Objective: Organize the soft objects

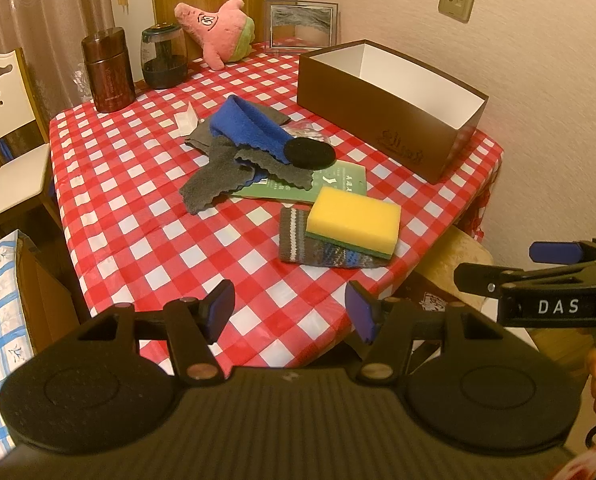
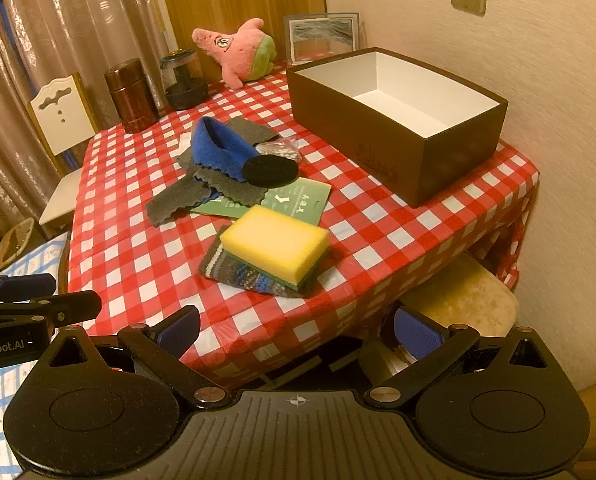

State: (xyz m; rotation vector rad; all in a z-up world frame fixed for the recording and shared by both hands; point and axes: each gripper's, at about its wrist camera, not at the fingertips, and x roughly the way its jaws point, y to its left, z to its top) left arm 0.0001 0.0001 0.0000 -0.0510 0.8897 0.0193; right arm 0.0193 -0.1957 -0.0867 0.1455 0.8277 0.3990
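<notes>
On the red-checked table lie a yellow sponge [image 1: 353, 222] [image 2: 274, 240] on top of a striped knitted piece [image 1: 325, 254] [image 2: 242, 270], a blue and grey cloth [image 1: 250, 132] [image 2: 218, 148] with a black round pad [image 1: 309, 153] [image 2: 270, 170], and a pink star plush [image 1: 218, 28] [image 2: 238, 50] at the back. A brown box [image 1: 381, 120] [image 2: 377, 136], white inside, stands open at the right. My left gripper [image 1: 290, 312] and right gripper [image 2: 298, 334] hover open near the table's front edge, holding nothing.
A brown canister [image 1: 108, 70] [image 2: 132, 96] and a dark jar [image 1: 164, 58] [image 2: 184, 80] stand at the back left, a picture frame [image 1: 301, 26] [image 2: 323, 36] at the back. A green card [image 1: 337, 184] [image 2: 298, 200] lies under the cloth. A white chair [image 1: 10, 140] [image 2: 60, 120] stands left, a cushioned stool [image 2: 461, 304] under the right edge.
</notes>
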